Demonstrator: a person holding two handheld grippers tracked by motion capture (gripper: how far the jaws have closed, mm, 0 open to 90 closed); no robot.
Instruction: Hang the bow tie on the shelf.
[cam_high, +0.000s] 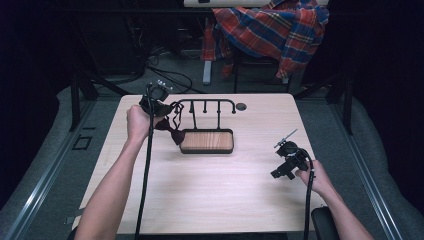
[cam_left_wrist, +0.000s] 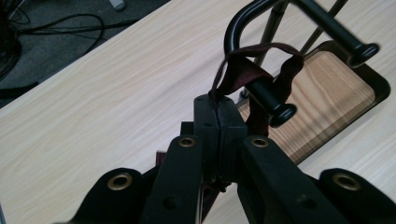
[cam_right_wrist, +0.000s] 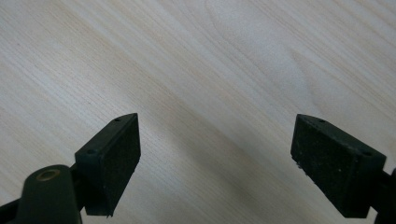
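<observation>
Gripping a dark red strap, the left tongs are pressed together on it at the left end of the black peg rack, the strap looped over a peg. The right tongs, jaws apart, hover over the bare desk, well right of the rack's wooden base.

High view sits up above the near edge looking forward and down over the whole table, the left gripper view is right up close on the black rack it shares with it, and the right gripper view stares down at bare tabletop from close.
</observation>
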